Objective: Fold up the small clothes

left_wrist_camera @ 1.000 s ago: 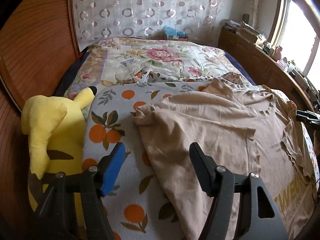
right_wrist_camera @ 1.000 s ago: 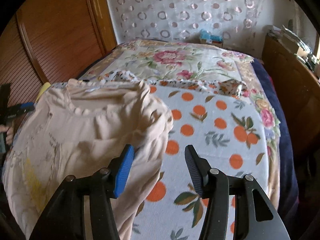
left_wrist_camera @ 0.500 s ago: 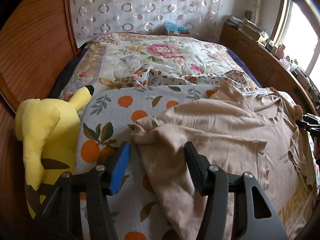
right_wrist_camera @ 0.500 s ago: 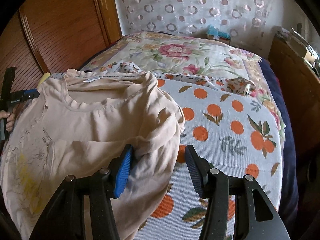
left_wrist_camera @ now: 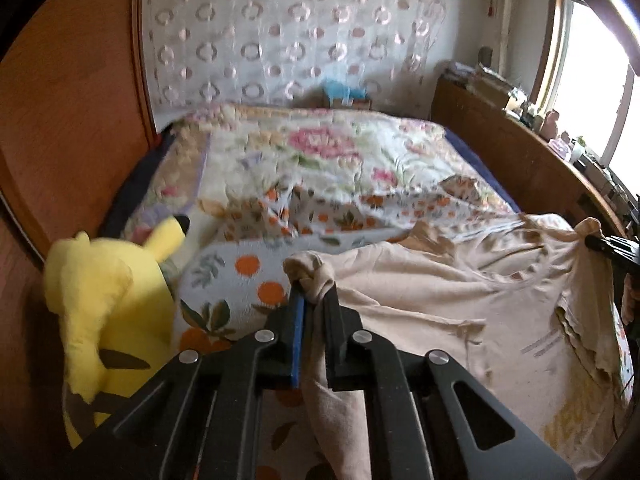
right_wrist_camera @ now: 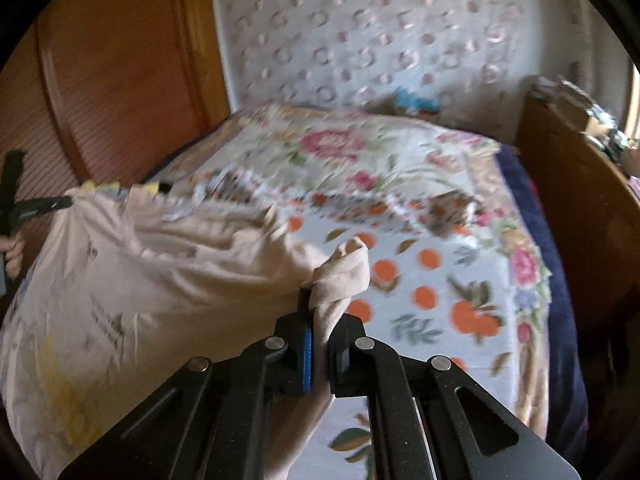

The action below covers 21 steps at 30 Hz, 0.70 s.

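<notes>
Beige cotton T-shirt [left_wrist_camera: 440, 300] on orange-print bedspread [left_wrist_camera: 224, 276]; grey chest print at 4 o'clock, illegible. Left gripper [left_wrist_camera: 314, 300] and right gripper [right_wrist_camera: 320, 312] closing, fingers clenched on bunched shirt corners.

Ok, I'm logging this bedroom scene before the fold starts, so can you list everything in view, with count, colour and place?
T-shirt: one, beige with yellow print, spread on the bed, a bunched sleeve pinched at each side.
Orange-print blanket: one, white with oranges and leaves, under the shirt.
Floral bedspread: one, cream with pink flowers, far half of the bed.
Plush toy: one, yellow with black ear tip, left edge of the bed.
Curtain: one, white with ring pattern, behind the bed.
Wooden ledge: one, brown, cluttered with small items, below the window.
Left tongs: black, blue pad, shut on shirt fabric.
Right tongs: black, blue pad, shut on shirt fabric.
</notes>
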{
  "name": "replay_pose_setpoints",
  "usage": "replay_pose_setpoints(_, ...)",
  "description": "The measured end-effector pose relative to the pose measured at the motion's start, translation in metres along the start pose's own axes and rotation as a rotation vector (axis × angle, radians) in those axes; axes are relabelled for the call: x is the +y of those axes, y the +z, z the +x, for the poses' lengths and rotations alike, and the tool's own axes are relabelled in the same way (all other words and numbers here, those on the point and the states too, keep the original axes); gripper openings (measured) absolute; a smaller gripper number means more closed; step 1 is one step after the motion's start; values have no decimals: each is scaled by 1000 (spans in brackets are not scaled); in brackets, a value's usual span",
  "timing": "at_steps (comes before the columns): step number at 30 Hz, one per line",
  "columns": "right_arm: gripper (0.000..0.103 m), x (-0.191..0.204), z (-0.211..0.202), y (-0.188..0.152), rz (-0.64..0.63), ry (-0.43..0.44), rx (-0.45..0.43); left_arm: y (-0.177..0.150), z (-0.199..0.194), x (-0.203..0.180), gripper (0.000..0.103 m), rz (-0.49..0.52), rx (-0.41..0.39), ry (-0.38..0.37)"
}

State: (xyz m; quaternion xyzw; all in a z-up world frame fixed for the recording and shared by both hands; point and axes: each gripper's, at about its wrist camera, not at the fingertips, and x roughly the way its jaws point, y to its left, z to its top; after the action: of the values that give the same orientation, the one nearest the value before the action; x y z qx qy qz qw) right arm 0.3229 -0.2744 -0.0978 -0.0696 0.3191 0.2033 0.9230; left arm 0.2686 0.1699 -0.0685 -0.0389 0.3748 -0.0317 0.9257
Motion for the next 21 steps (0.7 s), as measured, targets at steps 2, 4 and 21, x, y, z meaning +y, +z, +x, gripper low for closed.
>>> replay_pose_setpoints(2,5,-3,-7,2,8,-40,-14,1,-12,-4,9,12,-20,-3)
replay_pose_setpoints(4,5,-3,-15,3,9,-72,-27,2,-26,-9,9,23,-47,-5)
replay_pose_setpoints(21,4,41,-115,-39,-16,-36,-179,-56,-151,-45,9,87,-199,-78)
